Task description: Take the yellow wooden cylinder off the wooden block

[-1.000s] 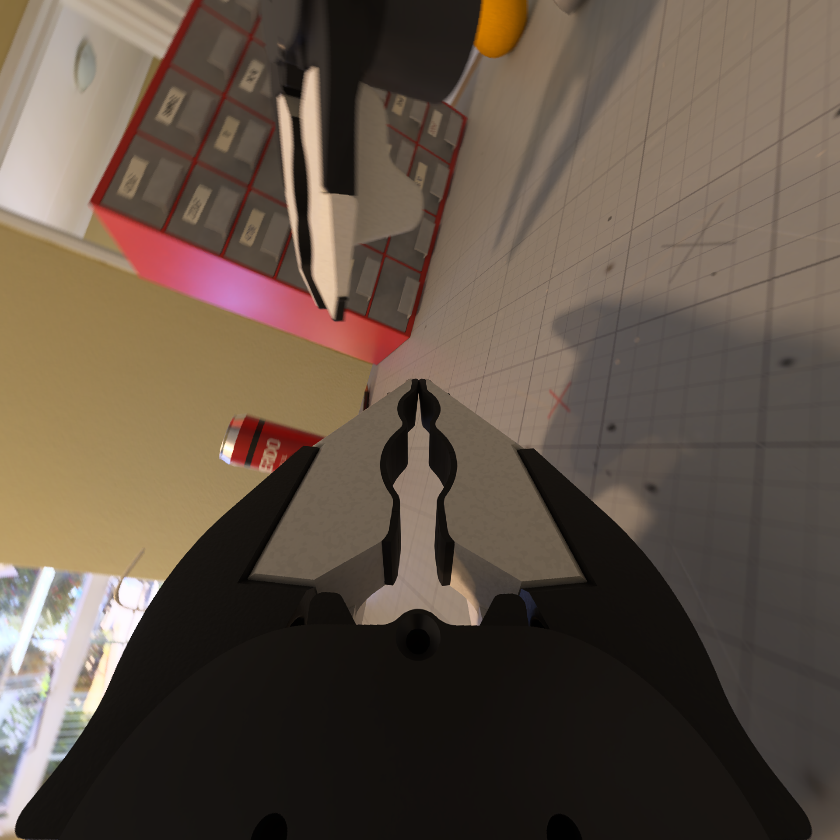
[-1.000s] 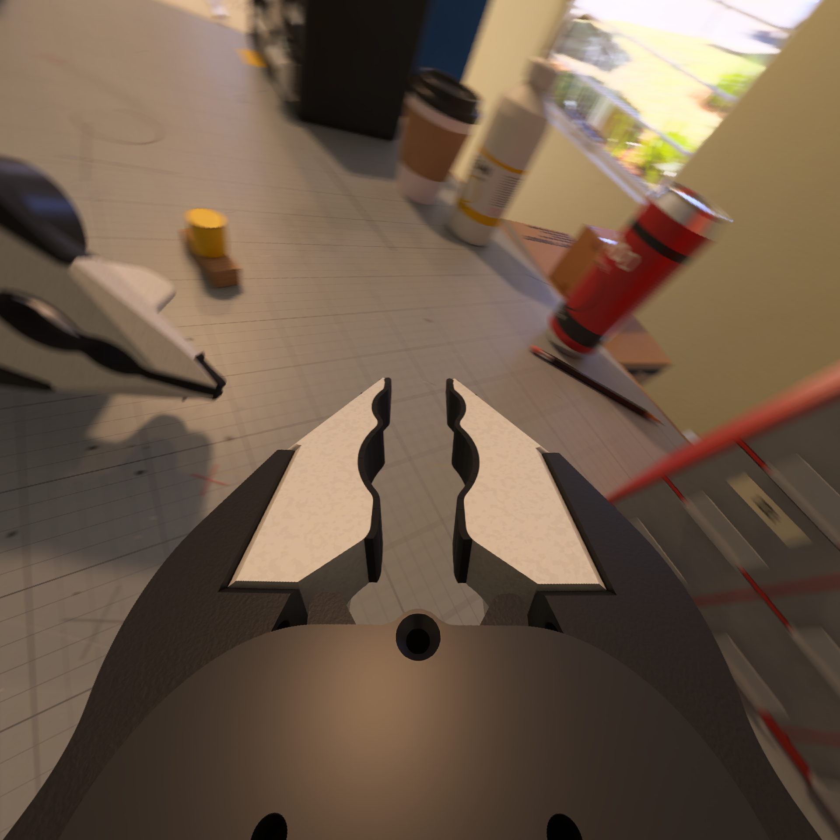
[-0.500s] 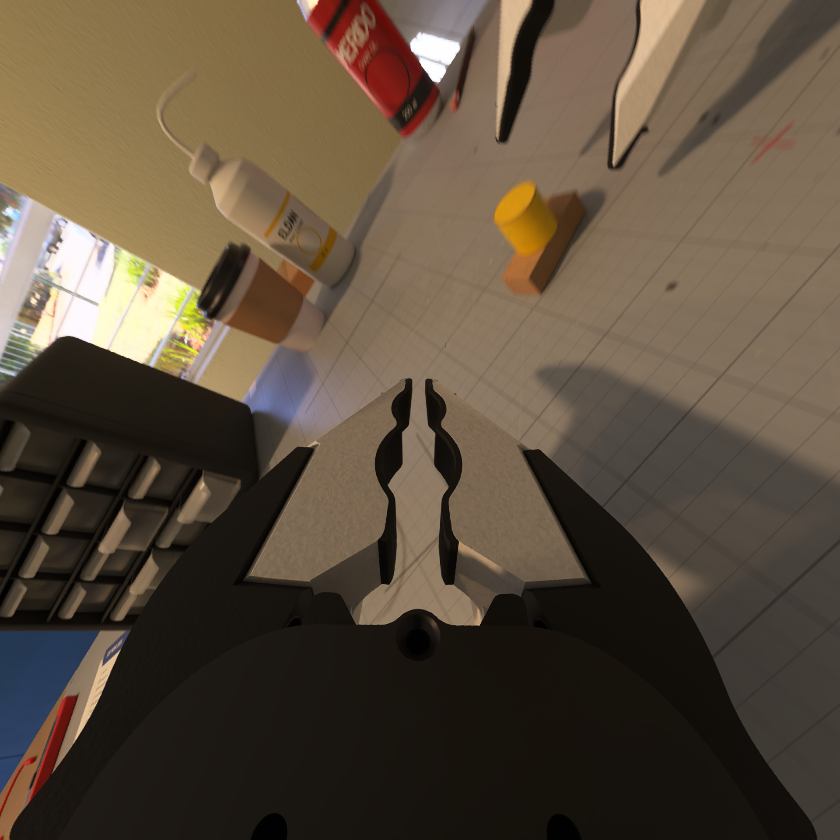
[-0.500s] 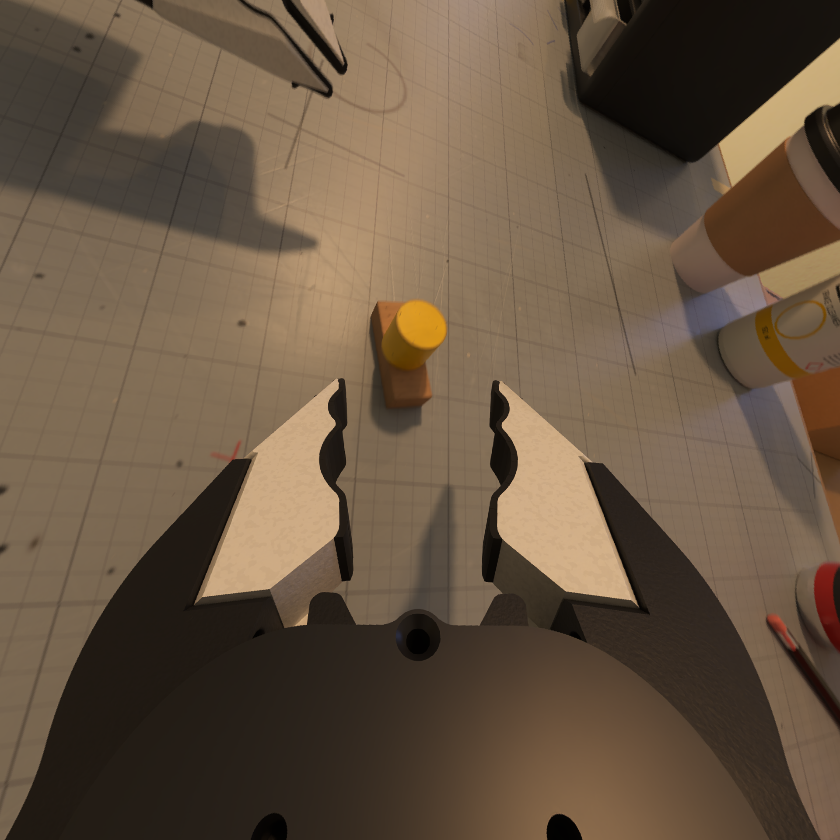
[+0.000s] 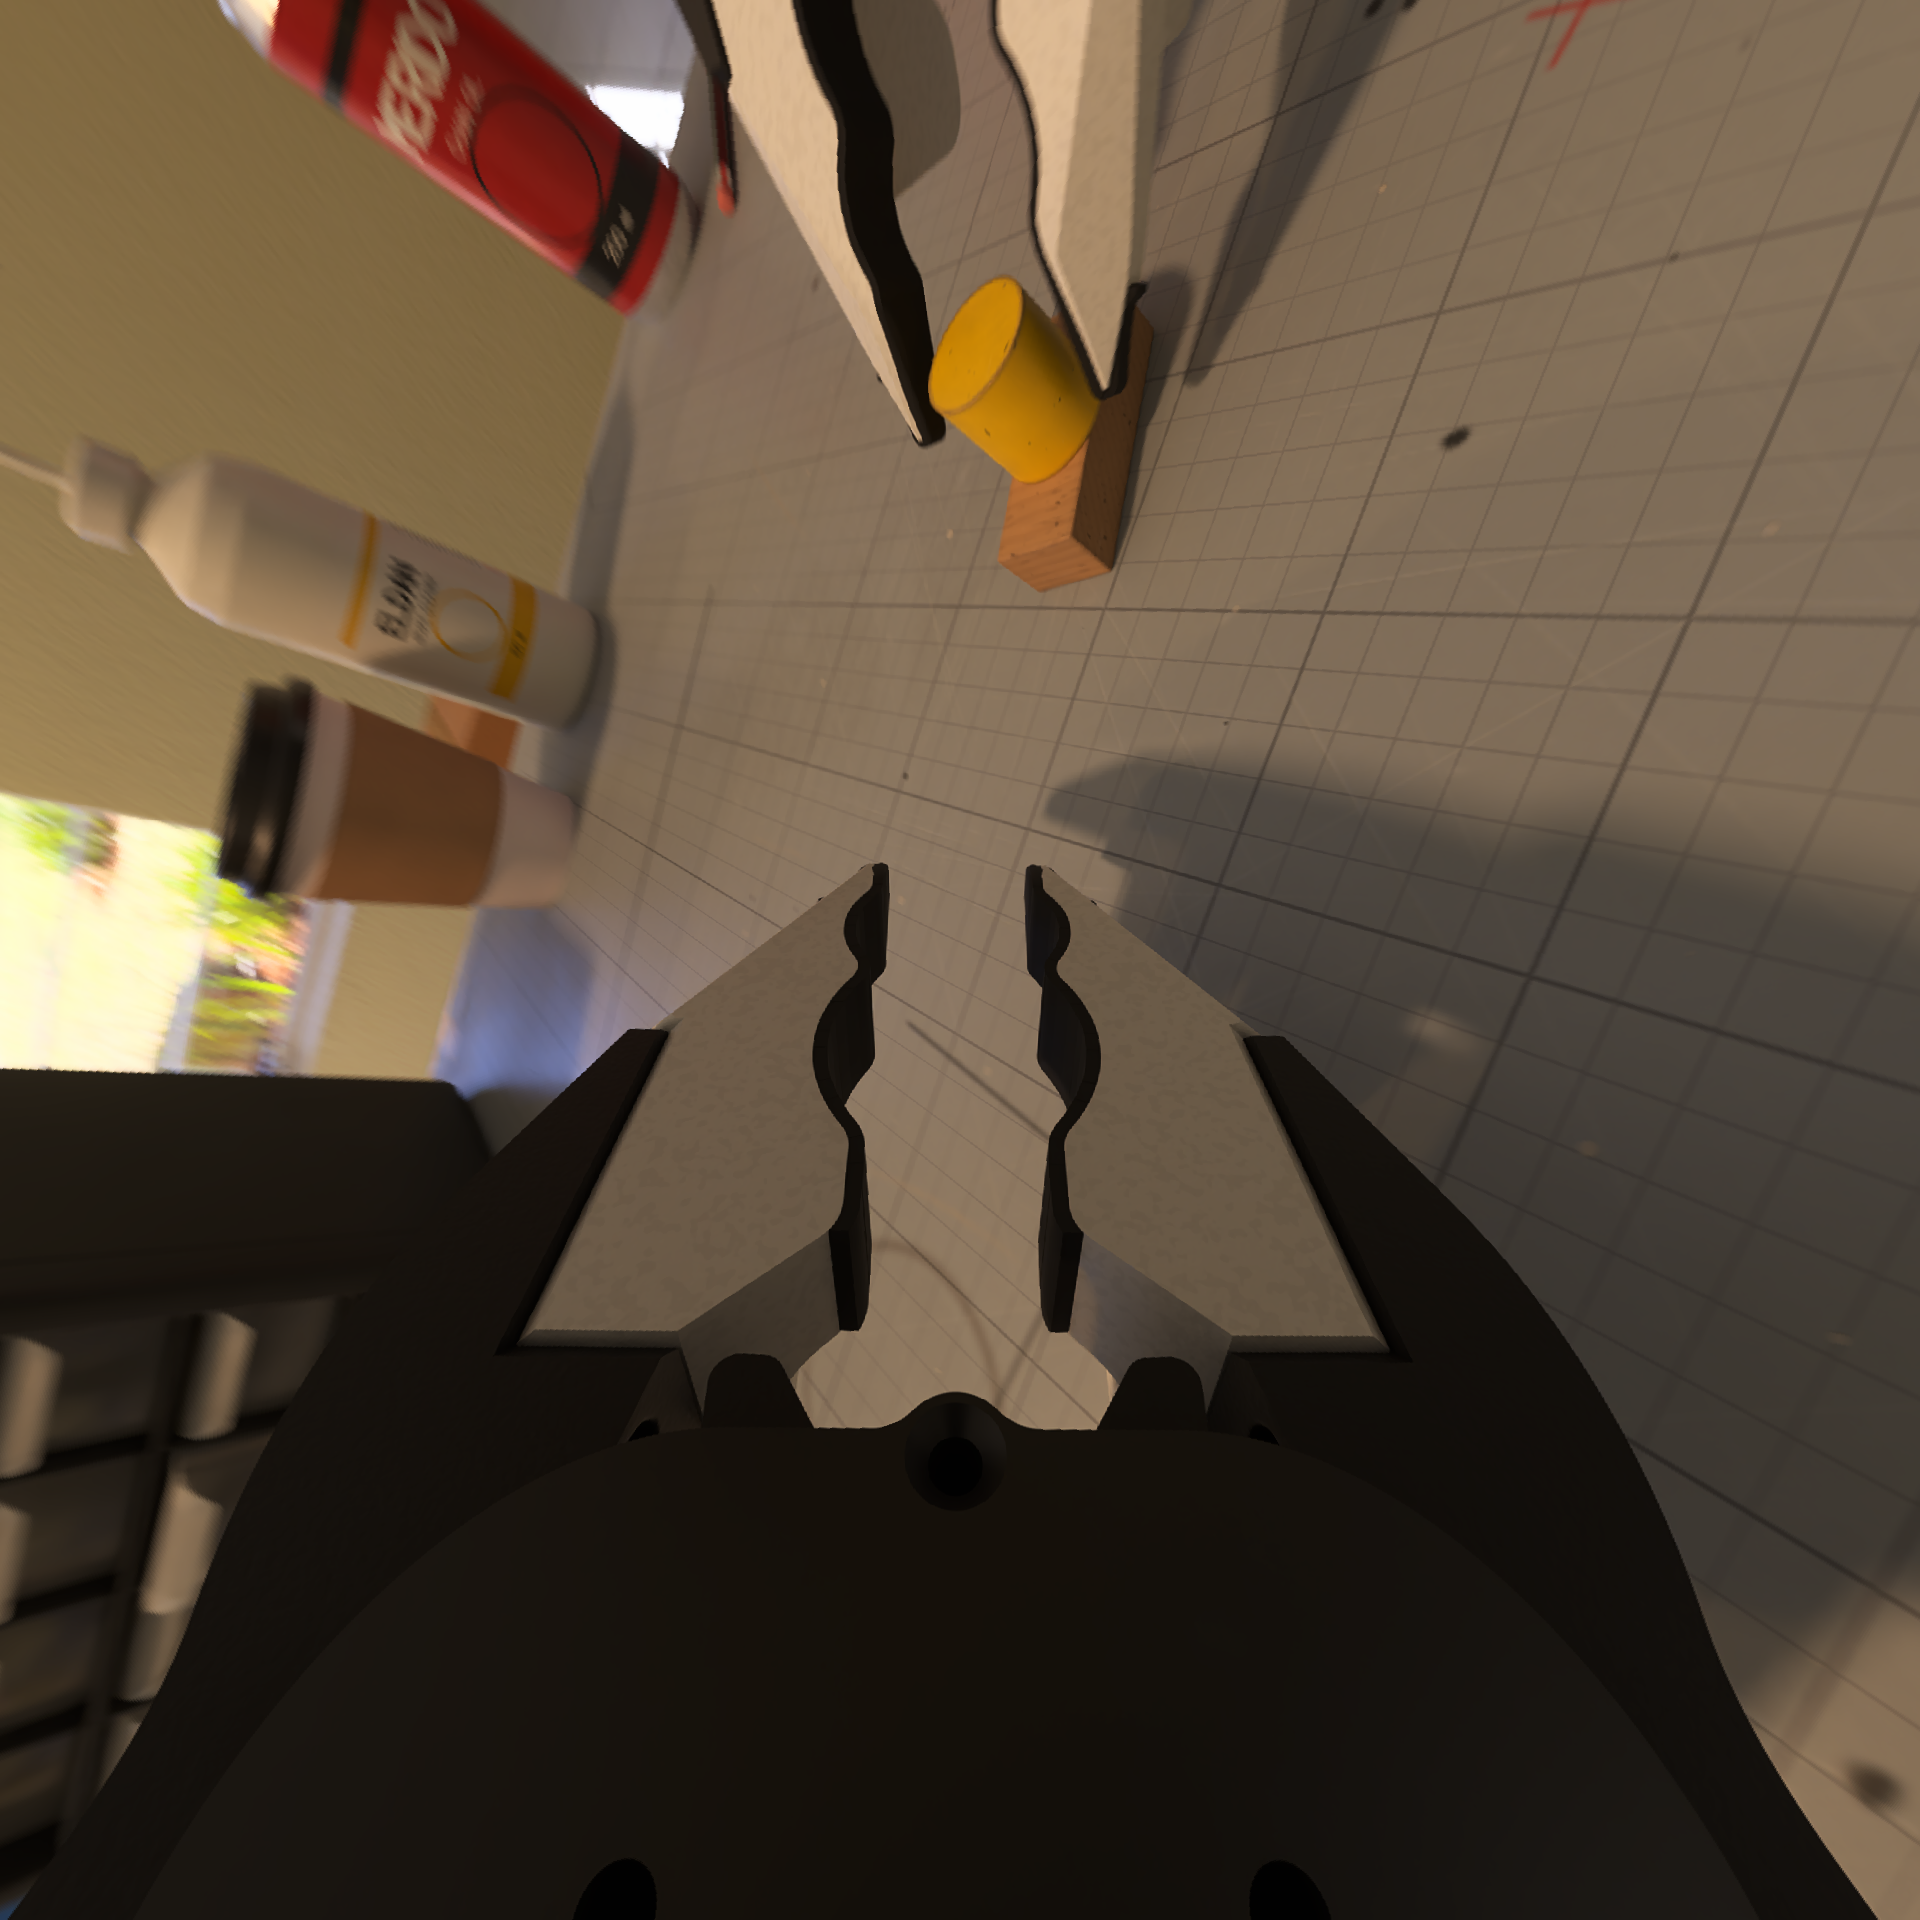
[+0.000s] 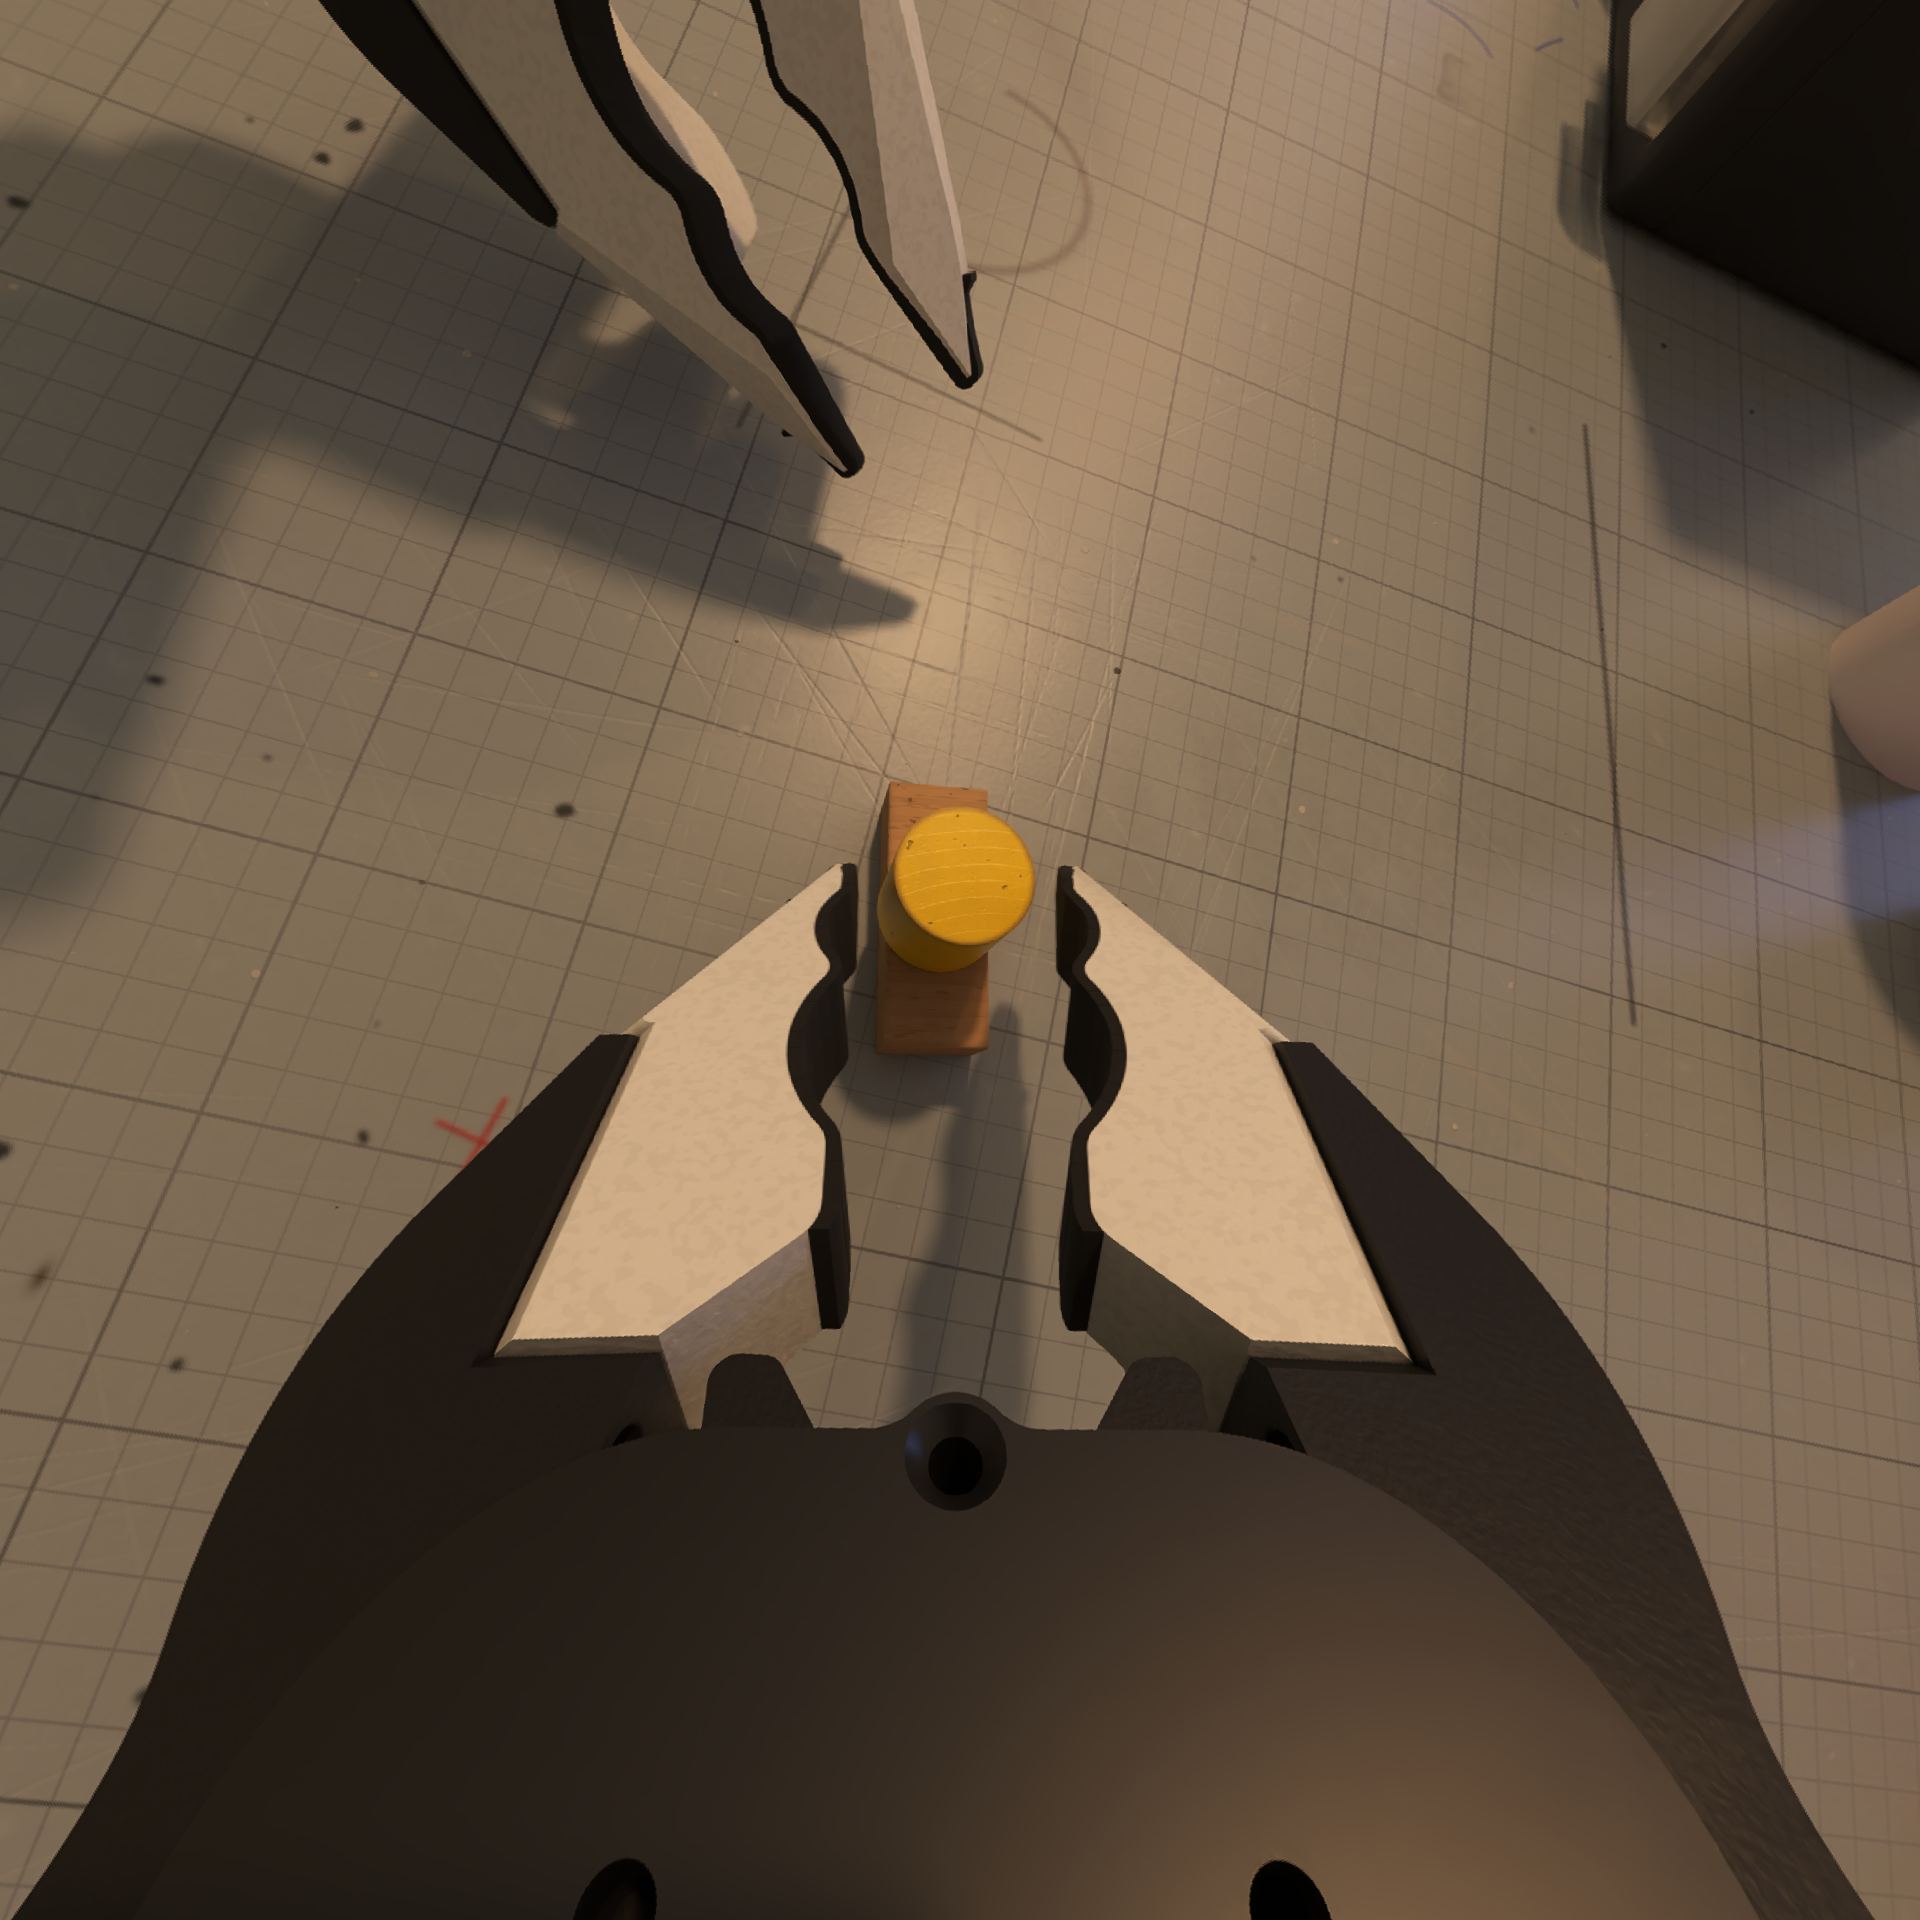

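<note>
The yellow wooden cylinder (image 6: 961, 883) stands upright on the far half of the small wooden block (image 6: 930, 1003) on the grey grid mat. My right gripper (image 6: 956, 875) is open, with one fingertip on each side of the cylinder and a small gap on both sides. The left wrist view shows the same: the cylinder (image 5: 1013, 379) on the block (image 5: 1081, 509) between the right gripper's fingers (image 5: 831, 208). My left gripper (image 5: 956, 878) is open and empty, a short way from the block and pointing at it. It also shows in the right wrist view (image 6: 909, 421).
A red can (image 5: 499, 135), a white squeeze bottle (image 5: 395, 613) and a lidded coffee cup (image 5: 395, 810) stand along the mat's edge by the wall. A black drawer cabinet (image 6: 1766, 135) stands at the far corner. A red pencil (image 5: 724, 187) lies near the can.
My right gripper has moved forward and down, so its fingertips now flank the cylinder, and its jaws stand closer together. My left gripper has opened from nearly shut and come closer to the block.
</note>
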You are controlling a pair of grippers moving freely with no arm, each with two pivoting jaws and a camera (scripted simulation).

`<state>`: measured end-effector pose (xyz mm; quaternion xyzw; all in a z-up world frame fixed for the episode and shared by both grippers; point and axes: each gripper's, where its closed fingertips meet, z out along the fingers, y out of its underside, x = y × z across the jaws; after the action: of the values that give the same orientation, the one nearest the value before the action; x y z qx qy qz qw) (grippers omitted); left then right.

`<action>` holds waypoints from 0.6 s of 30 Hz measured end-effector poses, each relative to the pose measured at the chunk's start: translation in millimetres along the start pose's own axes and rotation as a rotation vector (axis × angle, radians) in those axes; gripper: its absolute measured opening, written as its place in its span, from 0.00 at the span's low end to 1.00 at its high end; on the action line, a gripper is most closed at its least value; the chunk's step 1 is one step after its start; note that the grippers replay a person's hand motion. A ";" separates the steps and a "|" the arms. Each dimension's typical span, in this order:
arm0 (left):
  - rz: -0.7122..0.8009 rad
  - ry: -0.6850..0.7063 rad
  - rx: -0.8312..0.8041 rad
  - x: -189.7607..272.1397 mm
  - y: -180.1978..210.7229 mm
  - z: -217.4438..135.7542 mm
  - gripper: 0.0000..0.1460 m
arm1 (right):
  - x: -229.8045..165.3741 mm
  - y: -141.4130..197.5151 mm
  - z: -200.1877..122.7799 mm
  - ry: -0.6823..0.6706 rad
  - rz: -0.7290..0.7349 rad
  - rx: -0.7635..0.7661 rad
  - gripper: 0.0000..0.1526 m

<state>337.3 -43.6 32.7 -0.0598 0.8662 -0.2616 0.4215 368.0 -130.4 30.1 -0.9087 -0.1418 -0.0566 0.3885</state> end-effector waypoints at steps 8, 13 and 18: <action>0.411 -0.171 0.027 -0.2 -10.6 13.6 0.16 | 5.2 -0.8 1.2 0.004 -0.017 0.062 0.19; 0.499 -0.247 -0.036 -10.8 0.5 28.3 0.14 | 8.7 -1.6 3.3 -0.026 0.029 0.120 0.19; 0.487 -0.287 0.007 -22.1 -5.3 31.0 0.05 | 13.8 -0.9 3.1 -0.131 0.216 0.200 0.19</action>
<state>374.3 -53.5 35.1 0.1152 0.7858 -0.1442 0.5903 380.8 -124.6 31.5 -0.8773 -0.0731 0.0591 0.4707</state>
